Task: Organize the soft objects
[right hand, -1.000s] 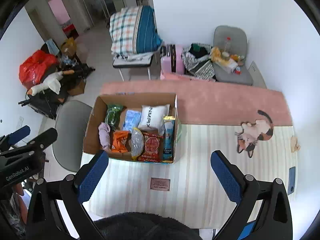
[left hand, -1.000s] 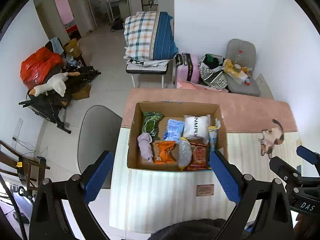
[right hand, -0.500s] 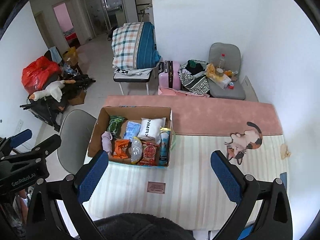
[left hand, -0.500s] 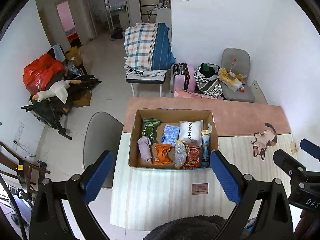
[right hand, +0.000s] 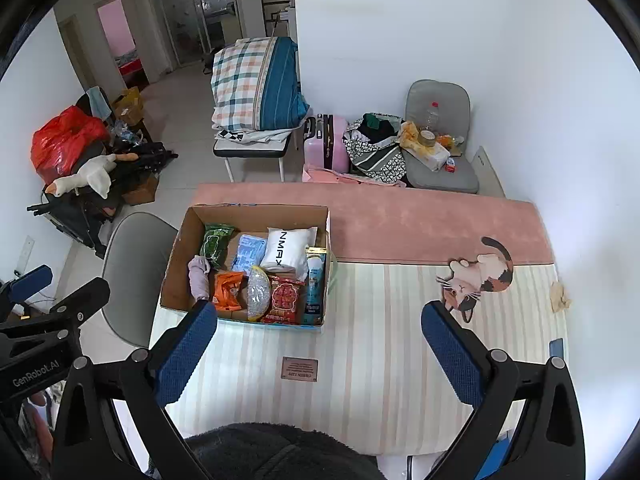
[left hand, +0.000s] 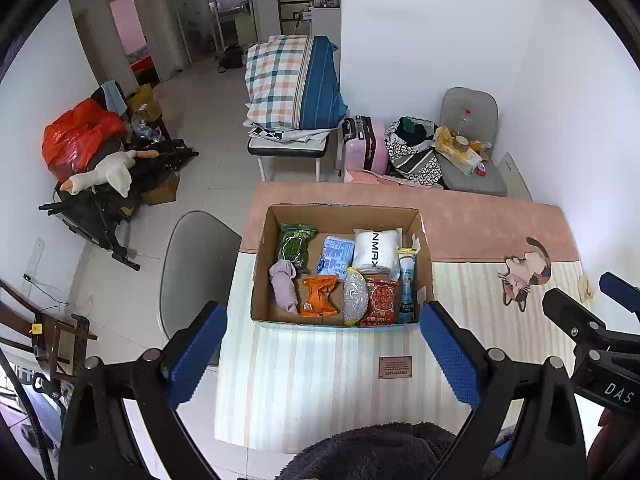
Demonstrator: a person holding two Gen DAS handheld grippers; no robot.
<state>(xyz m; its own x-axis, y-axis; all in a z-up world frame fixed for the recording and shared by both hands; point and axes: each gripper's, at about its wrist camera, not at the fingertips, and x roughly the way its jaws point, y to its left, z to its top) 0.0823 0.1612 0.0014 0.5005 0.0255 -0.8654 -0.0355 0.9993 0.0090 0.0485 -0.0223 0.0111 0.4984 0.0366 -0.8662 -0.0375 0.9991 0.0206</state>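
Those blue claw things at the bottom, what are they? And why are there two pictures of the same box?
They are grabbing tools, one in each of a person's hands. Each carries a camera looking along its two blue fingers, so you get two pictures. The left gripper and the right gripper are both open and hold nothing. They hang above a striped table. On it sits a cardboard box with soft things inside: a white pillow pack, an orange packet, a rolled lilac cloth.
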